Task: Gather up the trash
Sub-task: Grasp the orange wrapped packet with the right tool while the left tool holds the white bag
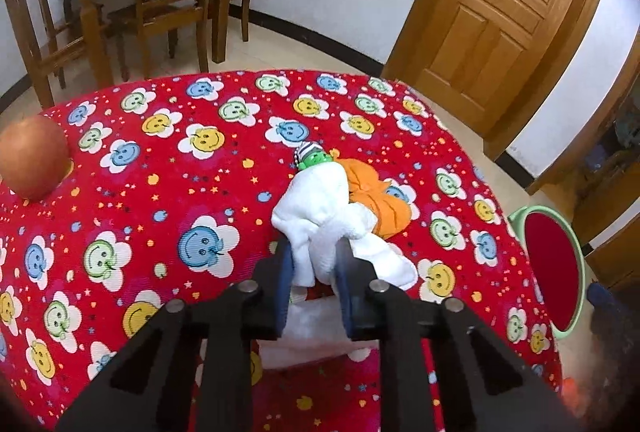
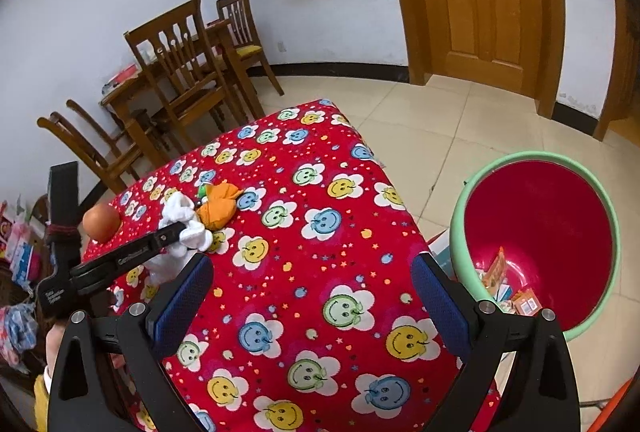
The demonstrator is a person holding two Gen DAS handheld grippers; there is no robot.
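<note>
Holding a white tissue wad [image 1: 320, 228] pinched in the closed left gripper [image 1: 314, 272] on the table [image 1: 160, 199], orange wad [image 1: 380, 199] beside it uncollected, right gripper [image 2: 312, 296] wide open and empty, bin [image 2: 536, 167] apparently already holding some wrappers.

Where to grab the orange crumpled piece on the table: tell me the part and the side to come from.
Take the orange wad across its bulging lower body, coming from above on its free right side with the open right gripper. Its left side lies against the white tissue that the left gripper is pinching; the twisted top looks too thin.
</note>
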